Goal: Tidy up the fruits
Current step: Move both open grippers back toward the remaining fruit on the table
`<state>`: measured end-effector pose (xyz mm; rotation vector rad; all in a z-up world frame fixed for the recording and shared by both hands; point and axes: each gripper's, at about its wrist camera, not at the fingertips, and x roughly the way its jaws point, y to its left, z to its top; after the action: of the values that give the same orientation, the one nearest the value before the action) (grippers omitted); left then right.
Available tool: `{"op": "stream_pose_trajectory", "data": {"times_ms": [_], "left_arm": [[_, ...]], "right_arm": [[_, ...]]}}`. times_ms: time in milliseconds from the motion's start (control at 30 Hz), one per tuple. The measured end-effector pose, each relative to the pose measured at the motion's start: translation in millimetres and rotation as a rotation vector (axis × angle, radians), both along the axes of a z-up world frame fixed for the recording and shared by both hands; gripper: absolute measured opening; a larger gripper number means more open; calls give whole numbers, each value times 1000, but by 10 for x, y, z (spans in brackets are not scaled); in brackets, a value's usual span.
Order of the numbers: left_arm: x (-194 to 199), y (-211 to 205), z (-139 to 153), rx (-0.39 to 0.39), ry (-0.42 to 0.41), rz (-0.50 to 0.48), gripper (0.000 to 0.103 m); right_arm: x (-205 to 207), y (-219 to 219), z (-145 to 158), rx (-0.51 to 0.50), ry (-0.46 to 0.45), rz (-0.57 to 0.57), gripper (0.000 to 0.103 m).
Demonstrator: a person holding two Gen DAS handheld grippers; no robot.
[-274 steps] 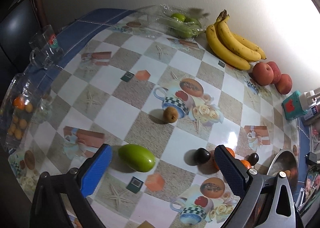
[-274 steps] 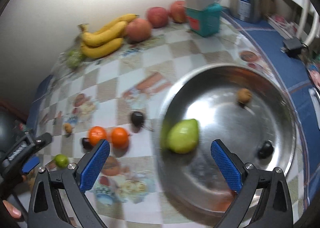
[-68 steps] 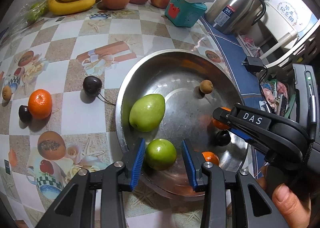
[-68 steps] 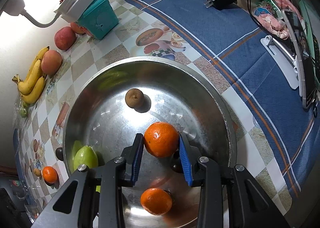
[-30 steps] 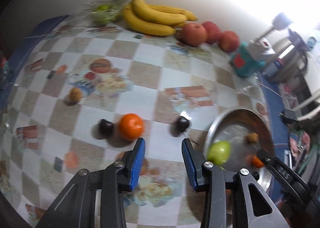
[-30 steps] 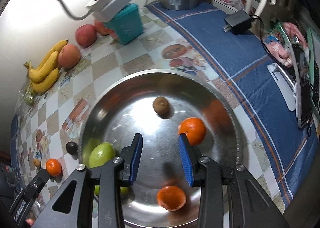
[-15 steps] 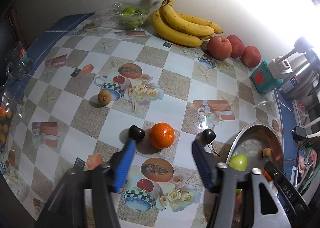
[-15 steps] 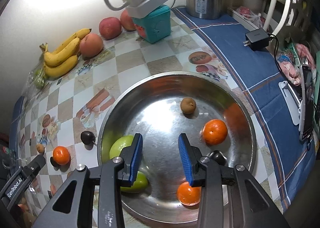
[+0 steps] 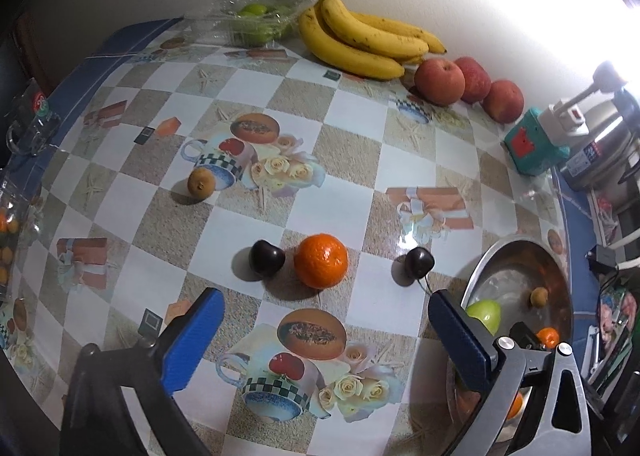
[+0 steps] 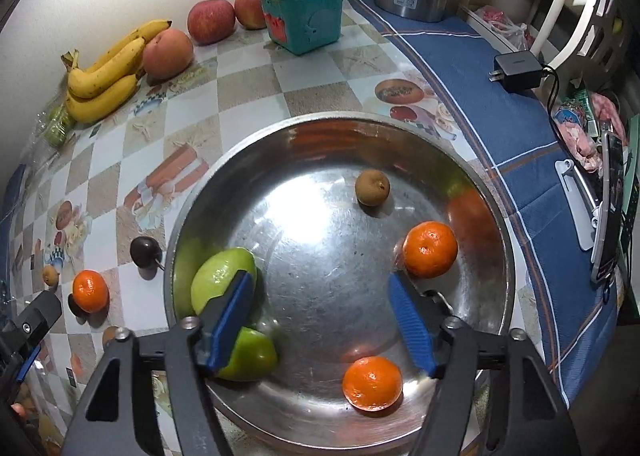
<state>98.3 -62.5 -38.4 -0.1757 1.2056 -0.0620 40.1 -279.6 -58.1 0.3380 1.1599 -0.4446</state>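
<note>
A: Bowl (image 10: 505,264) sat at the table's (image 9: 348,191) right end. It held two green fruits, two oranges, one small brown fruit; a dark one may have lain behind the right gripper (image 10: 326,320), view too blocked to say.

B: Gripper states?

A: Left gripper (image 9: 320,340) was spreading its jaws, nothing between them, hanging over the loose orange (image 9: 321,266). Right gripper was also opening, empty, above the bowl's floor, its left pad in front of the pear (image 10: 218,280).

B: What was still out?

A: That orange, touching a dark plum (image 9: 267,256) on its left; a second plum (image 9: 419,262) near the bowl rim; a brown fruit (image 9: 201,184) further off.

B: Risks?

A: Judged: closing on the orange could nudge the touching plum and roll it. Round fruit on slick oilcloth could squirt from the pads if caught off-centre. Dropping it hard might knock fruit about in the bowl.
</note>
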Motion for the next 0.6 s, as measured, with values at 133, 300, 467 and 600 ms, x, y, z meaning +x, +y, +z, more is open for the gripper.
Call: {"op": "stream_pose_trajectory", "data": {"times_ms": [133,300,467,600], "left_arm": [[-5,-56,-60,11,16,-24,103],[-14,-90,-83,30,15,-38,103],[-9,-85,-105,37,21,-36,103],[-7,-78,-110,41,20,-33,103]], "right_arm": [[-2,-8,-18,-18,-2,4,89],[-3,-9,-33,-23,-7,6,99],[1,11,-38,-49,2,11,101],[-2,6,-29,-49,-5,8,101]]}}
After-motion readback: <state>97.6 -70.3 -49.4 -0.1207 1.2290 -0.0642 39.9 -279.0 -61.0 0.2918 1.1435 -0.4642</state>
